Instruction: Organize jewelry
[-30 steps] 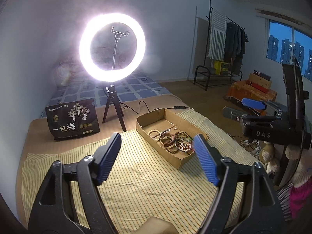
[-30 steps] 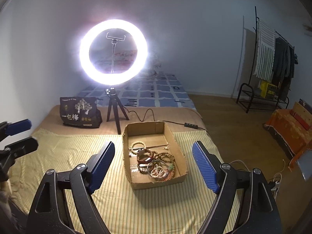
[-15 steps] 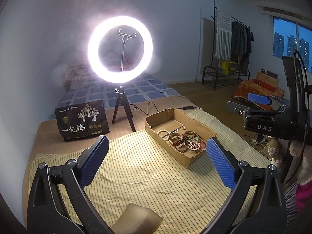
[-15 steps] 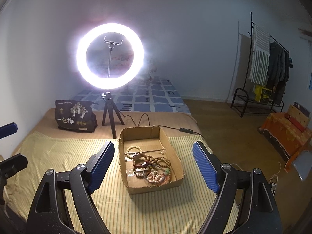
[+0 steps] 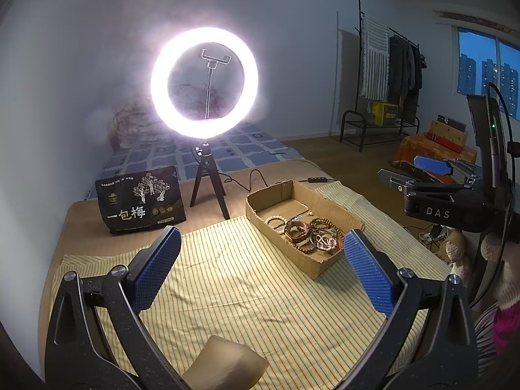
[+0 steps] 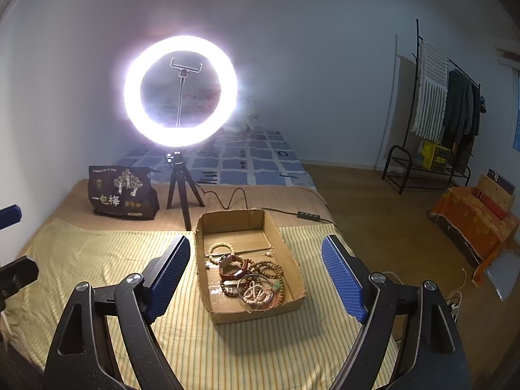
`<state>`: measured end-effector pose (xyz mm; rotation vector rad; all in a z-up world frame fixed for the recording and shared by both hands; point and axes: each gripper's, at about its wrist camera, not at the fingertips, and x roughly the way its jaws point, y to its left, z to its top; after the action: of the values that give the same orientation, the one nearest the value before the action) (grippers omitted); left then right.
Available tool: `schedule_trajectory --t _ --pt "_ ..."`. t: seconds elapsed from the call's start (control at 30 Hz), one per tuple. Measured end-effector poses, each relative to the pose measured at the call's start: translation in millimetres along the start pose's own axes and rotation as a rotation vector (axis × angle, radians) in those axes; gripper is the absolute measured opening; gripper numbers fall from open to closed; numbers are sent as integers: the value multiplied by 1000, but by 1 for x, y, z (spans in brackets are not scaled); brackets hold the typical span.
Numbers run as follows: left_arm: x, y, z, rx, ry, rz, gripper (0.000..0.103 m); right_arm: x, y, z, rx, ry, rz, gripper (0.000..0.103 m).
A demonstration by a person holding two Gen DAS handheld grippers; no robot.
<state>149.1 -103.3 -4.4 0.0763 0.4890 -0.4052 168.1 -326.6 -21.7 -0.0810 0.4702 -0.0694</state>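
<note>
- The left gripper [image 5: 261, 271] is held level in the air; its blue jaws stand wide apart with nothing between them.
- The right gripper [image 6: 256, 278] has its jaws spread wide too, and empty.
- From the left view, the right gripper is off to the right side, well apart.

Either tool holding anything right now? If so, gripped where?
Nothing held. The left tool and right tool are both open and empty. The bracelets lie untouched in the cardboard box.
</note>
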Motion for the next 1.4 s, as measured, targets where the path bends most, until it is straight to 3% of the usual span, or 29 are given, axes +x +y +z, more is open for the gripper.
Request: schedule_trajectory --t 1.4 --pt "-2 -1 0 -3 -2 -2 102 -1 -1 -1 -5 8 -4 83"
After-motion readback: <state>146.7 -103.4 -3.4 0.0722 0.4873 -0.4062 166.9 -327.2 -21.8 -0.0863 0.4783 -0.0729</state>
